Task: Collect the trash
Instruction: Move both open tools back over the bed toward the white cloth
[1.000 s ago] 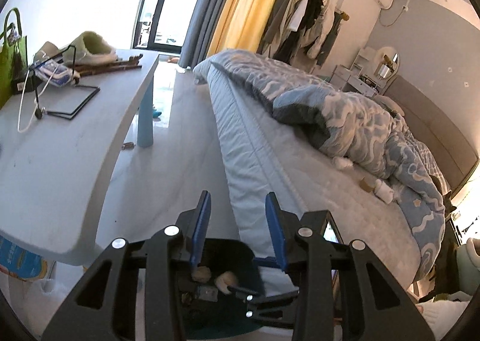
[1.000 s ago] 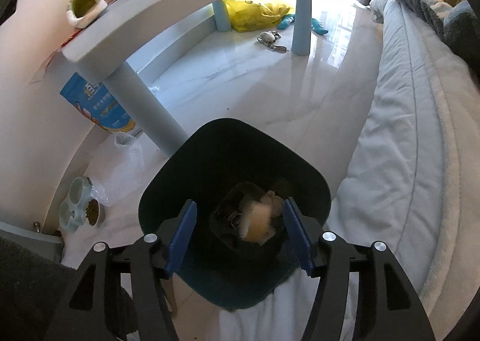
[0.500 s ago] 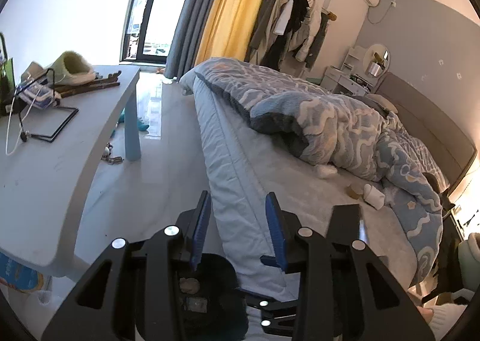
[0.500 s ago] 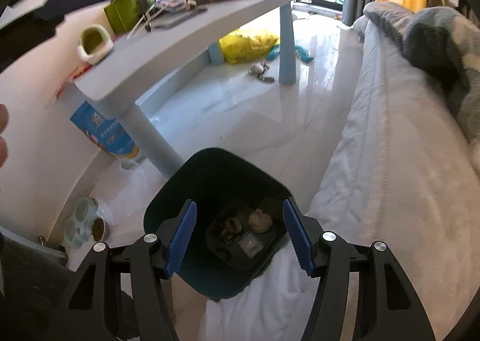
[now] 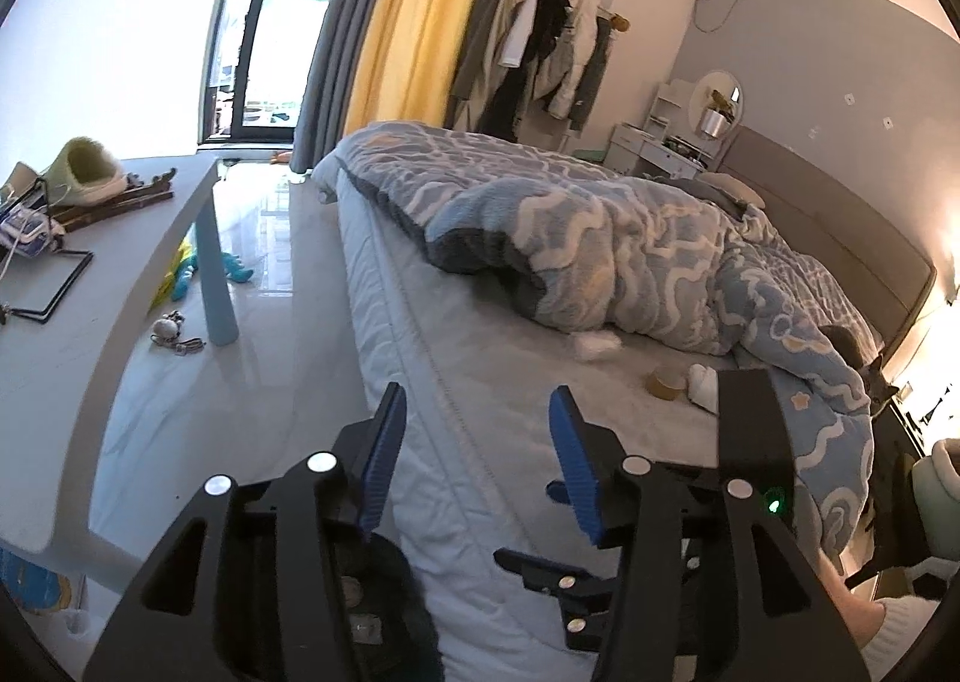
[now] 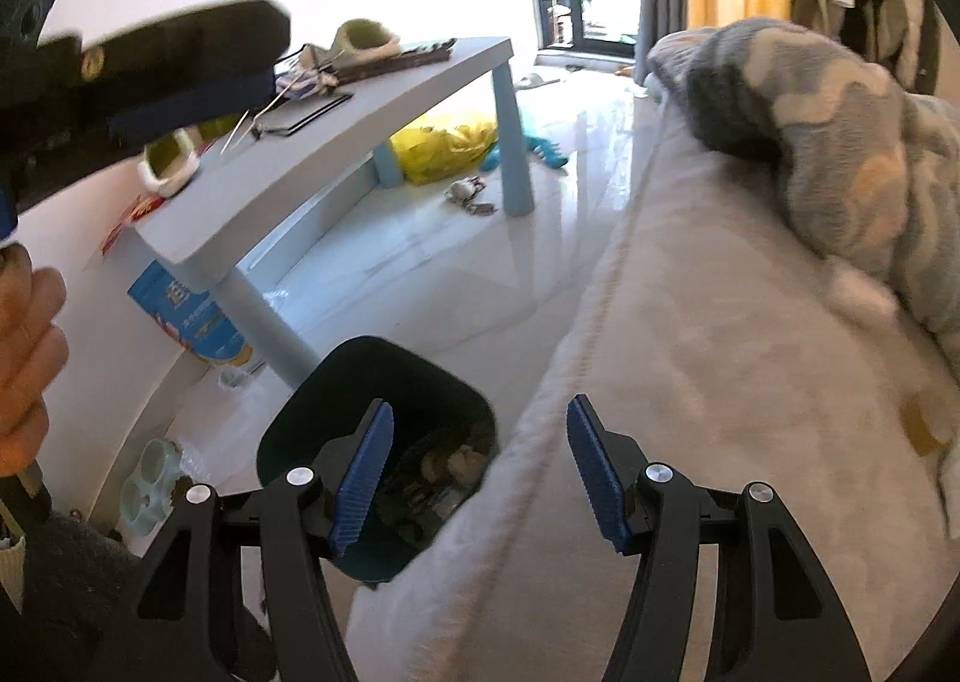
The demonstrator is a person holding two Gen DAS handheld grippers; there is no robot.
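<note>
A dark teal trash bin [image 6: 312, 424] stands on the floor against the bed's edge, with several scraps inside. My right gripper [image 6: 480, 472] is open and empty above the bin's right rim and the mattress edge. My left gripper [image 5: 474, 460] is open and empty over the bed's edge; the bin [image 5: 396, 610] shows dimly below it. On the mattress lie a white crumpled tissue [image 5: 597, 343], a brown tape roll [image 5: 666, 382] and another white scrap [image 5: 703, 385], beside the blue quilt [image 5: 600, 238]. The tissue [image 6: 864, 286] and roll [image 6: 921, 424] show blurred in the right wrist view.
A low grey-blue table [image 6: 372, 118] with slippers and a stand is left of the bin. Under it lie a yellow bag [image 6: 447, 142] and toys. A blue packet [image 6: 192, 316] and a pet bowl [image 6: 150, 478] are by the wall. The other gripper [image 6: 138, 76] crosses the upper left.
Both grippers have lifted and swung right, from over the bin toward the bed. The scrap that was between the right fingers now lies in the bin. Both stay open.
</note>
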